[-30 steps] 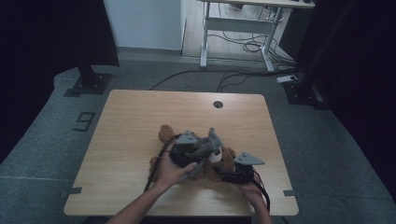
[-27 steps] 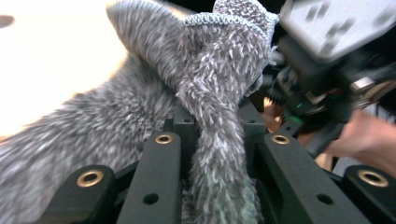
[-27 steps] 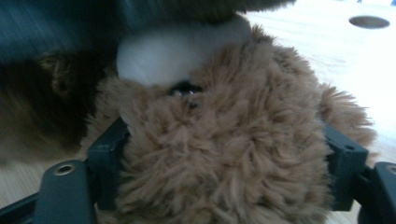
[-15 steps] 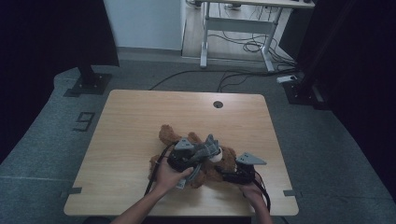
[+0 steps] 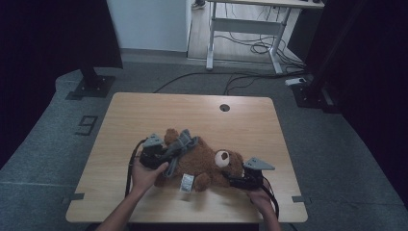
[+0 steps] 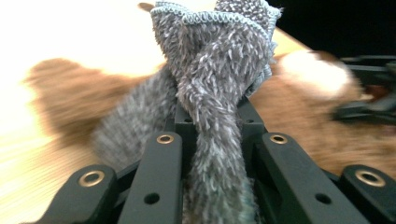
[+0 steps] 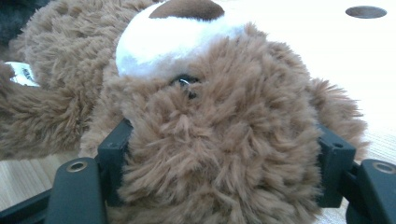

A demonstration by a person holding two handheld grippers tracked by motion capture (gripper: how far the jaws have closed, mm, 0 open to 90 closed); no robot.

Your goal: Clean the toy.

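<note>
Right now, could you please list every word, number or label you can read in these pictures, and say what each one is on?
"9": marked on the grey floor, left of the light wooden table.
White tag on the brown plush teddy bear: its print is too small to read; in the right gripper view it is blurred.

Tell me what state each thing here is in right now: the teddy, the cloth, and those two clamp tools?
Teddy bear: lying on the table, head toward the person's right.
Grey cloth: bunched, draped over the bear's body, one end pinched.
Left gripper: shut on the grey cloth.
Right gripper: jaws wide, clamped on either side of the bear's head.
Table: wooden, bear resting on it.
</note>
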